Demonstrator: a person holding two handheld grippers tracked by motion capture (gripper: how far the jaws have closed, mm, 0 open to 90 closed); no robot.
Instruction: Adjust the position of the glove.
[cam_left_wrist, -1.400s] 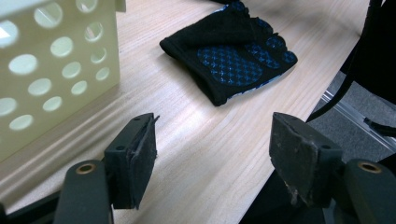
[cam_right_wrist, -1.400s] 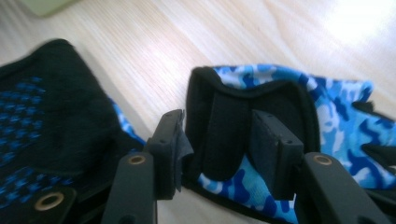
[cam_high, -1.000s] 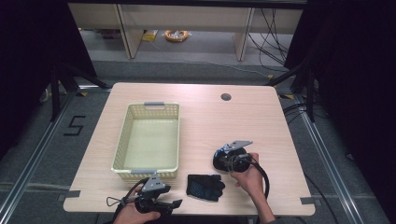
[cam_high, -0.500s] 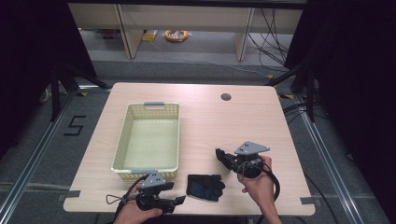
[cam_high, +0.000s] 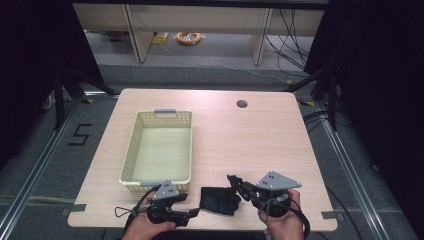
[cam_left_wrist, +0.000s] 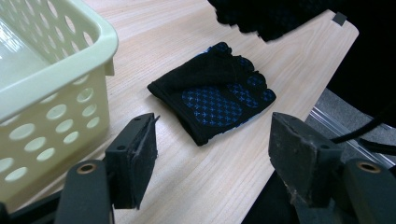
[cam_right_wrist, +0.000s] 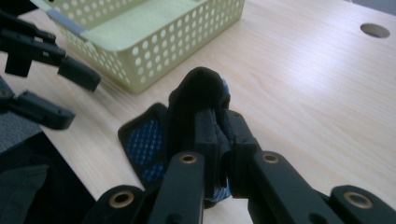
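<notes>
A black glove with a blue-dotted palm (cam_left_wrist: 215, 100) lies at the near edge of the counter (cam_high: 240, 135), just right of the near right corner of the pale yellow basket (cam_high: 159, 150). One edge of it is pinched between the jaws of the right gripper (cam_right_wrist: 218, 140), which are clamped together on the fabric and raise that edge while the rest lies flat. The left gripper (cam_left_wrist: 210, 154) sits near the glove's left side with its jaws apart and nothing between them. The basket is empty. So the grasp looks made, but the carry is not: the glove would still have to come off the counter and, judging by the layout, go left into the basket.
</notes>
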